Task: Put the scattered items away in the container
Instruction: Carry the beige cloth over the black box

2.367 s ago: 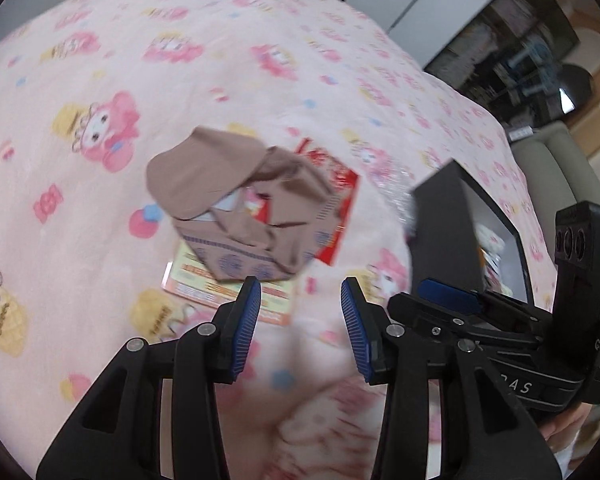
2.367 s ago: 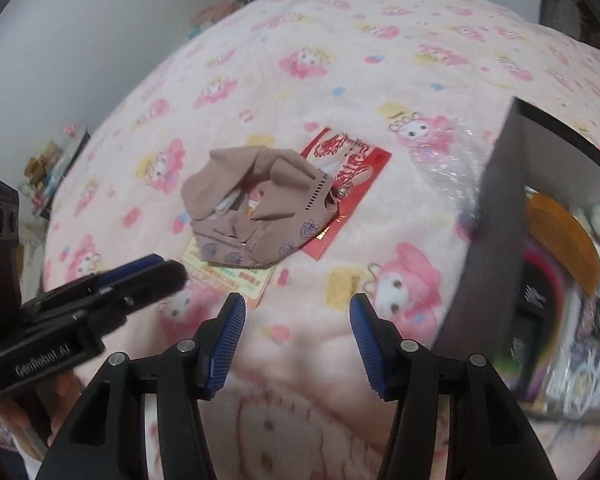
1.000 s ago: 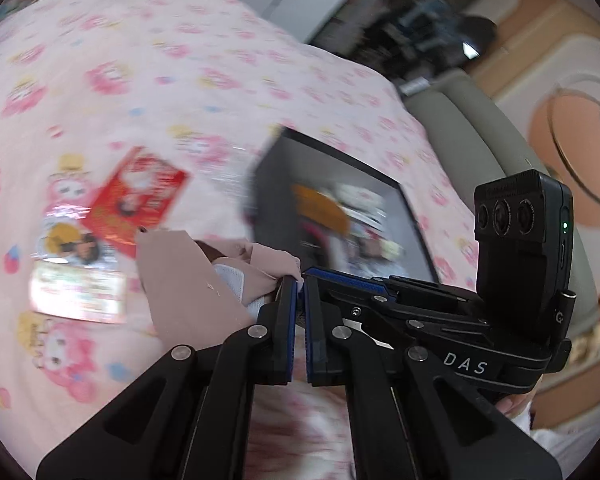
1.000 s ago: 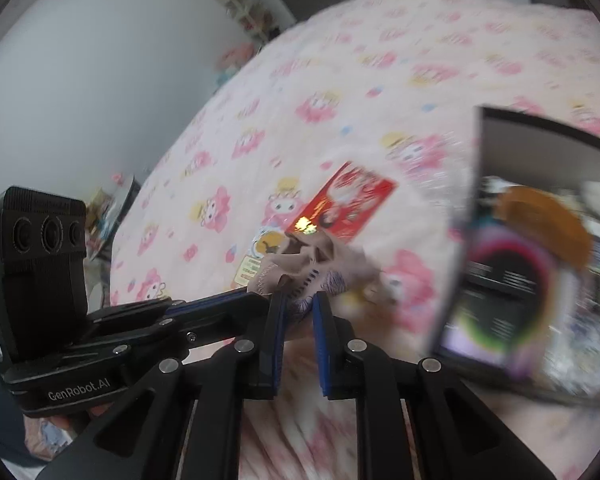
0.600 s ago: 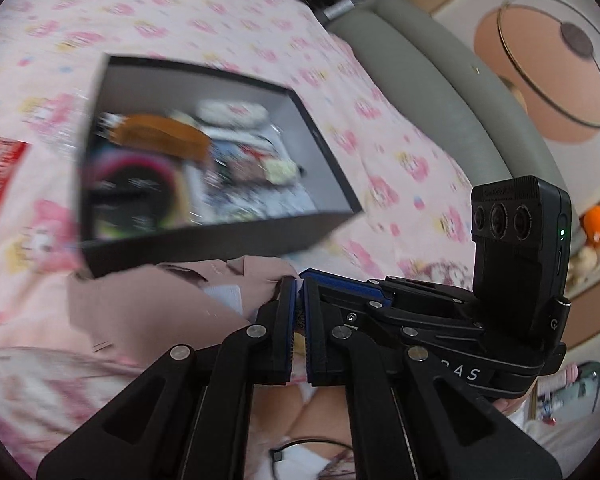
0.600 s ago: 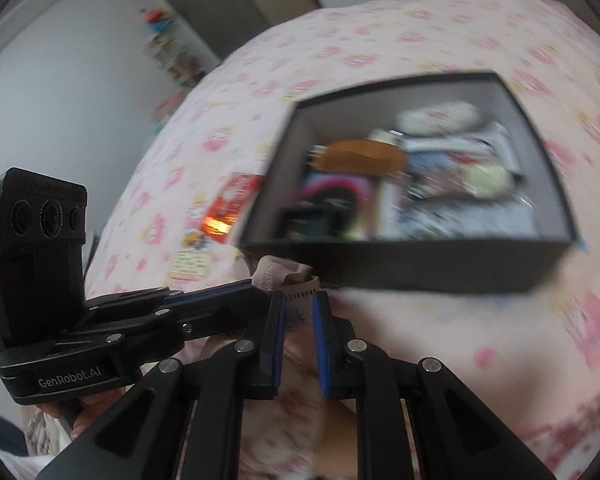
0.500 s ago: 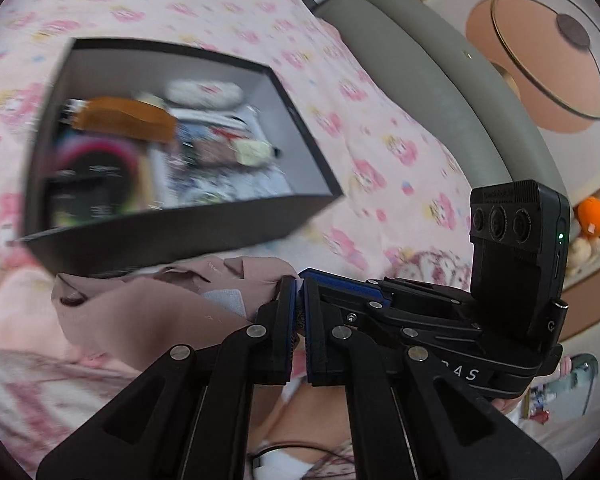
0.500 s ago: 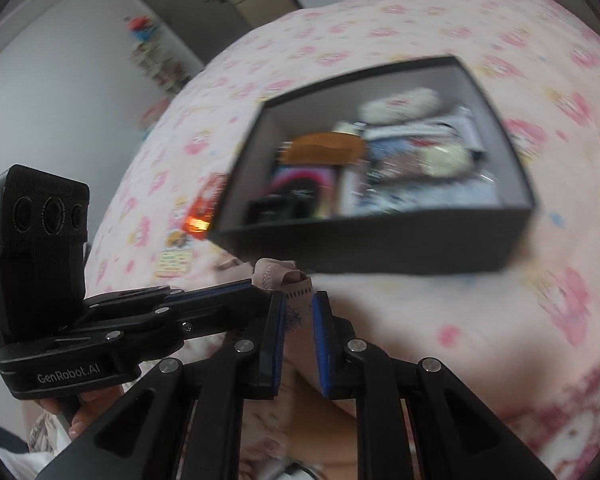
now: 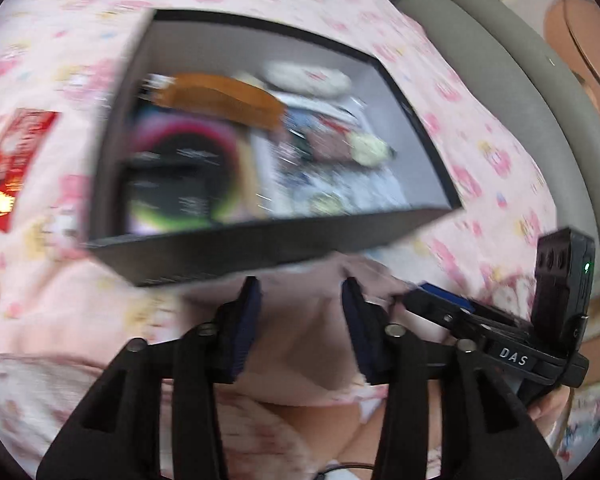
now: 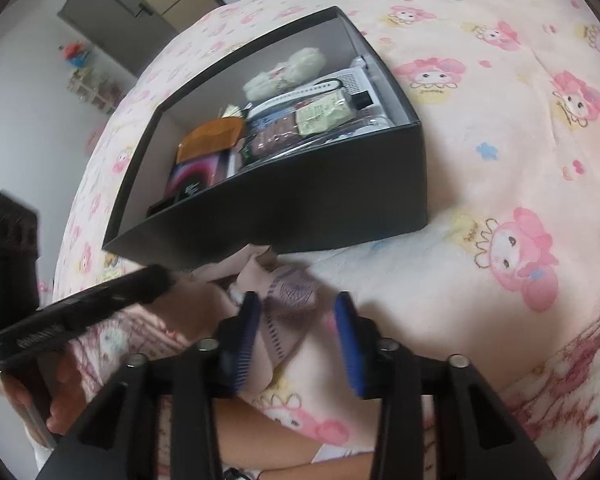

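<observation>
I am placing a beige garment [image 10: 276,292], soft cloth with a printed patch, which lies on the bed [image 10: 500,160] against the near outside wall of the black box [image 10: 300,204], not inside it. To finish this well, I judge I should take a fresh hold of the cloth, lift it clear of the box's near rim, carry it toward twelve o'clock over the open interior, and only then let go, so no fold drapes outside. My left gripper [image 9: 300,320] is spread wide and holds nothing; the beige cloth lies under and between its blue pads, though I cannot tell whether they touch it. My right gripper [image 10: 296,328] is also wide open and grips nothing, with the patterned edge of the garment lying between its fingers, close to the left pad. The box already holds an orange comb [image 10: 208,140], packets and a white fluffy item. A red packet [image 9: 16,160] lies on the bed at nine o'clock in the left view.
</observation>
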Demonstrator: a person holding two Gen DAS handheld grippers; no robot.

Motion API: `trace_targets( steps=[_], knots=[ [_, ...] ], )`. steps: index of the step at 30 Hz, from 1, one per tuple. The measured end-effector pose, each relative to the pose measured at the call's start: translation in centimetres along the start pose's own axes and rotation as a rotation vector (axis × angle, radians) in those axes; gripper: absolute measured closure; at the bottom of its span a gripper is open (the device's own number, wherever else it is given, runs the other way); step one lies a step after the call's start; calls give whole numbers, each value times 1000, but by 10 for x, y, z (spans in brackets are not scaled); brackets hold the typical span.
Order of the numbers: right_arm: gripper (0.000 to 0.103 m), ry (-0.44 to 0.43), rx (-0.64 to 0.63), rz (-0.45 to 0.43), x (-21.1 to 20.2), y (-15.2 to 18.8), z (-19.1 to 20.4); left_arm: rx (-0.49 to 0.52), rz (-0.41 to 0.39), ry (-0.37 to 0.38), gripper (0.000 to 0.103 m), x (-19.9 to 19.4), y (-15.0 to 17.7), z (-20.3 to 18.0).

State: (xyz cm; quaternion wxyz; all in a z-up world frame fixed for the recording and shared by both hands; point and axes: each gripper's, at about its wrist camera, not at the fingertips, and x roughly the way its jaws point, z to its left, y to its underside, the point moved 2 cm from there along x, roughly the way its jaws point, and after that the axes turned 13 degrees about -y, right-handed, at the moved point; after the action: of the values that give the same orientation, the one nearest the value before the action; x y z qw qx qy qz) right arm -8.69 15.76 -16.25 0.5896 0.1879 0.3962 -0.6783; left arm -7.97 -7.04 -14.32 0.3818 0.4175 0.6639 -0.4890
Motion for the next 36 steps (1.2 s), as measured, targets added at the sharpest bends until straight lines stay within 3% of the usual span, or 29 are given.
trace_targets(
  steps=[5, 7, 10, 11, 12, 13, 14, 15, 17, 19, 21, 23, 24, 25, 26, 27, 29, 32, 33, 34, 35, 36],
  knots=[
    [52, -6, -19, 85, 31, 3, 8, -33, 54, -60, 57, 17, 4, 24],
    [46, 12, -53, 89, 38, 6, 12, -4, 96, -35, 43, 28, 8, 20],
    [41, 12, -66, 104, 49, 7, 12, 34, 134, -13, 38, 45, 11, 8],
    [41, 9, -73, 102, 51, 8, 13, 42, 148, -38, 39, 52, 13, 5],
    [42, 0, -83, 95, 51, 8, 14, 54, 158, -73, 49, 58, 16, 2],
    [53, -14, -92, 87, 51, 8, 16, 76, 156, -111, 67, 61, 18, -2],
    [72, -29, -99, 84, 51, 7, 18, 102, 146, -133, 75, 60, 20, -5],
    [77, -41, -102, 82, 51, 7, 19, 109, 136, -126, 88, 57, 21, -6],
    [88, -48, -105, 58, 45, 8, 20, 84, 108, -89, 94, 46, 22, -2],
    [90, -24, -113, 22, 36, 8, 21, 30, 102, -84, 95, 39, 25, 8],
    [93, 89, -122, -8, 30, 7, 17, -20, 98, -142, 95, 35, 28, 21],
    [93, 58, -79, 5, 30, 8, 11, -56, 105, -121, 93, 34, 32, 27],
    [93, 21, -60, 24, 32, 9, 9, -57, 114, -109, 88, 34, 32, 27],
    [93, 0, -56, 36, 34, 12, 10, -50, 134, -94, 72, 36, 33, 26],
    [89, -7, -61, 45, 34, 15, 11, -46, 152, -73, 63, 38, 33, 24],
    [84, -9, -73, 52, 35, 17, 13, -38, 162, -53, 51, 40, 35, 20],
    [55, -35, -90, 65, 41, 19, 18, -2, 160, -73, 48, 44, 38, 12],
    [49, -73, -77, 63, 51, 18, 16, 41, 155, -132, 62, 49, 42, 2],
    [49, -68, -74, 71, 56, 17, 15, 54, 151, -138, 75, 49, 43, -1],
    [55, -63, -75, 77, 59, 17, 15, 65, 140, -135, 85, 47, 45, -4],
    [73, -60, -81, 82, 61, 17, 16, 69, 129, -126, 88, 44, 47, -6],
    [80, -70, -87, 86, 61, 17, 18, 73, 121, -122, 93, 42, 48, -7]
  ],
)
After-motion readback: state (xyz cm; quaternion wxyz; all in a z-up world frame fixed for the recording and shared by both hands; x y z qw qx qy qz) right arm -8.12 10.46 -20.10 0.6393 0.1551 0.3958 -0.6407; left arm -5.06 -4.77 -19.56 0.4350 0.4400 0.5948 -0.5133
